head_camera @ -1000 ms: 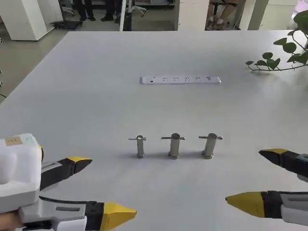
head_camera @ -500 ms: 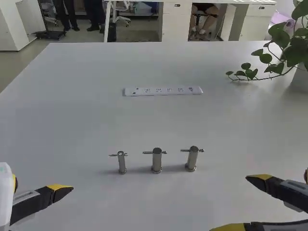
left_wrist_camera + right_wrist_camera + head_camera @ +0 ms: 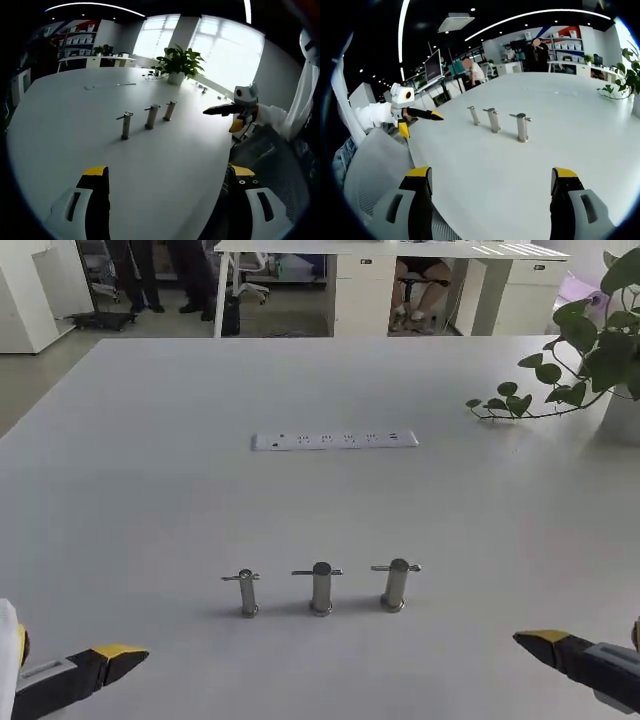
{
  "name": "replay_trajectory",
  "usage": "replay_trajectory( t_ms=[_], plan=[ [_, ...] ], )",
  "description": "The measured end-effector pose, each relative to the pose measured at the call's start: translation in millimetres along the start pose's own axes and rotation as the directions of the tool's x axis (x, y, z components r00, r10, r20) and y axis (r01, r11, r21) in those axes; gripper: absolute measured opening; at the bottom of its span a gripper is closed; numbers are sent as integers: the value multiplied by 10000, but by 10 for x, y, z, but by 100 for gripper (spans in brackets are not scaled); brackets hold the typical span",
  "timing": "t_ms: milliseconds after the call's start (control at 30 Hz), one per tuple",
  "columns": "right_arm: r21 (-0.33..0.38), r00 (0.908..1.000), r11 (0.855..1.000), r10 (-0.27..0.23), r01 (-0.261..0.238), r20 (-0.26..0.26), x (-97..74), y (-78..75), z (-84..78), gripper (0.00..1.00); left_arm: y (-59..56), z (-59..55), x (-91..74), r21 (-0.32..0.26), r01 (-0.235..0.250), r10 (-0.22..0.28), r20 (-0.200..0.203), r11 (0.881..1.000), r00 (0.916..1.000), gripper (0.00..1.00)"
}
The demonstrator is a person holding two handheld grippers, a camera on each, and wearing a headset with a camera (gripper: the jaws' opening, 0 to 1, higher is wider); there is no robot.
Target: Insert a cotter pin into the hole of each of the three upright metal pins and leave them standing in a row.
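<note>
A wide white table (image 3: 150,490) seen from above, with a row of three pins (image 3: 320,590) standing upright near its near edge, left to right and well apart from one another. A thin cotter pin (image 3: 317,571) crosses each of them just below the top, sticking out on both sides, so by the look of it every hole is filled and the row is complete. The left gripper (image 3: 168,172) sits at the near left corner with its yellow-tipped jaws spread wide and nothing between them. The right gripper (image 3: 491,173) sits at the near right in the same way, jaws released and empty, and both are well clear of the row. The pins look like solid polished steel: stiff, probably heavy for their size, and smooth enough to slip in a light pinch. Each stands on a narrow base (a sideways nudge could likely tip one over), so the safest hold would be on the bare shaft below the cross-piece, squeezed squarely from both sides. The cotter pins look like thin, light wire that would bend if forced, and are best taken by an end that sticks out and moved straight along the hole. Farther back, near the middle of the table, lies a white power strip (image 3: 335,440), and a leafy plant (image 3: 590,350) trails in at the far right. No brand, label or other writing can be read on anything here.
</note>
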State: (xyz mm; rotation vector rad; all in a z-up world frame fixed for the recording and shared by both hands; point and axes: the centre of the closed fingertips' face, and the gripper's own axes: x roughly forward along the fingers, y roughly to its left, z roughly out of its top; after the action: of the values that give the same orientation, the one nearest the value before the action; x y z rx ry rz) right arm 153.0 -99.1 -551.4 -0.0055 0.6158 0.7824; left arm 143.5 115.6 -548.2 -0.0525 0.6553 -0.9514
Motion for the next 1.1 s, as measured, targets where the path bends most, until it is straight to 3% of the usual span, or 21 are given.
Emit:
replay_trajectory(
  t_ms=[300,1100],
  plan=[
    [204,10000,9998,10,-10,-19,11,28,16,97,6,-62,-29,-236,-15,13,-69,9997,10000,99],
    [501,9993,9987,93,-75,-376,64,140,-3,96,41,-5,-137,-573,-90,100,160,9983,9998,99]
  ],
)
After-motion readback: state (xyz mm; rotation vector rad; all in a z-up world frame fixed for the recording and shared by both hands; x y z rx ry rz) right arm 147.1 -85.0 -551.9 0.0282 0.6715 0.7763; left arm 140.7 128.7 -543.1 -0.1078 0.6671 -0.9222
